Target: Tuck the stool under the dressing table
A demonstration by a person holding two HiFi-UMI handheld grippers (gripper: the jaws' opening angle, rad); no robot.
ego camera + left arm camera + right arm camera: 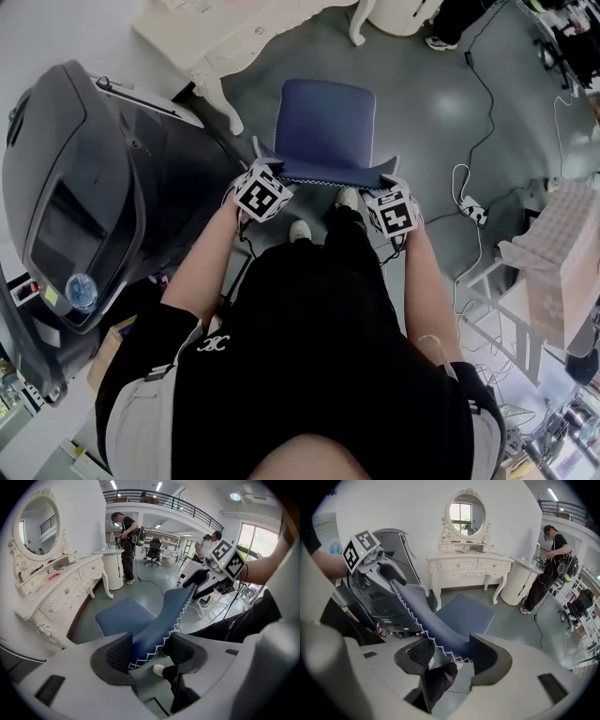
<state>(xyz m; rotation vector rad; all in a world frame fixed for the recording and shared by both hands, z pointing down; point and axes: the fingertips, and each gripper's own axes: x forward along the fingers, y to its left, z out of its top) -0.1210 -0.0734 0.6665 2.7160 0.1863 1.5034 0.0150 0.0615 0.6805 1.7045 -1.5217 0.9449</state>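
The blue stool (323, 122) stands on the grey floor in front of me, a short way out from the white dressing table (234, 37). Its raised back edge (328, 173), trimmed with white zigzag stitching, is nearest to me. My left gripper (265, 161) is at the left corner of that edge and my right gripper (390, 174) at the right corner. In the left gripper view the jaws (149, 651) stand wide with the blue edge (154, 630) between the pads, unpressed. The right gripper (452, 654) likewise straddles the edge (436, 630), open.
A large dark grey machine (84, 187) stands close on the stool's left. Cables and a power strip (472, 208) lie on the floor at the right, beside a white rack (553, 272). A round white pedestal (403, 14) stands by the table. A person (126, 541) stands further back.
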